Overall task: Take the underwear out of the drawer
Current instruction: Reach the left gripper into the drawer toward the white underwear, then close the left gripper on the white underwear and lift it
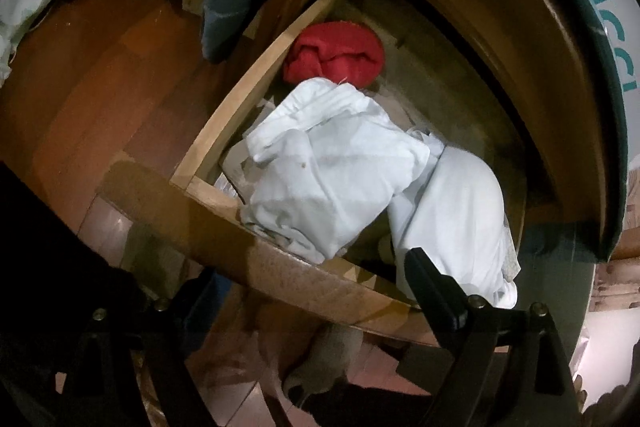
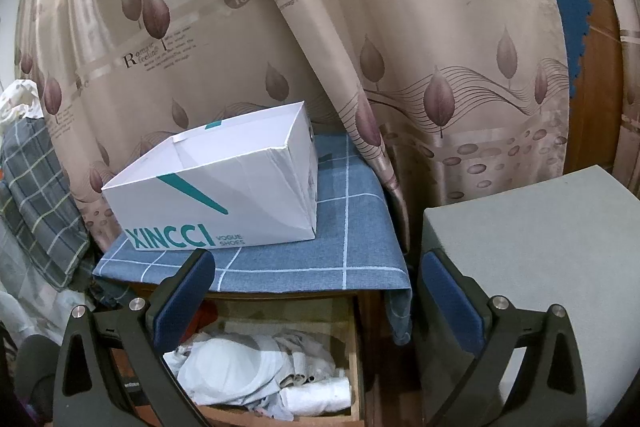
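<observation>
White underwear point(image 1: 352, 167) lies heaped in the open wooden drawer point(image 1: 236, 99) at centre frame, a red cloth point(image 1: 336, 57) behind it. The left tool point(image 1: 280, 299), lower frame, and the right tool point(image 2: 316, 283) both gape wide, holding nothing.

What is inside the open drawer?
The drawer holds a heap of white garments and a red cloth at the far end. Paper shows under the white heap. Anything deeper under the pile is covered.
</observation>
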